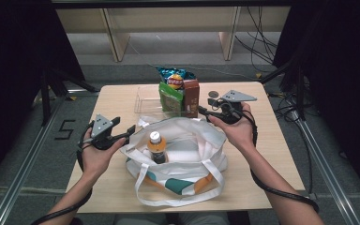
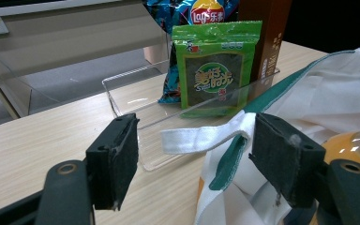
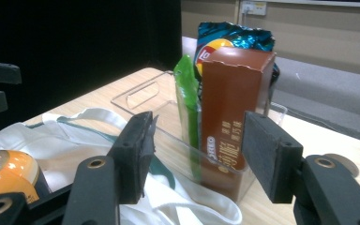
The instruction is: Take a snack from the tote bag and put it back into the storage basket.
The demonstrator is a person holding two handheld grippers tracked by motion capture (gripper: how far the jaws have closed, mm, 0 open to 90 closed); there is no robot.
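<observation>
My right gripper stands wide and empty, lined up on the brown box just ahead in the clear tray, so I should square the pads on its flat sides (my left gripper, also wide, hovers by the white bag).

Tote bag: white, green trim, orange patch. Bottle: orange, white cap. Seaweed packet: green. Box: brown. Chip bag: blue. Tray: clear.
</observation>
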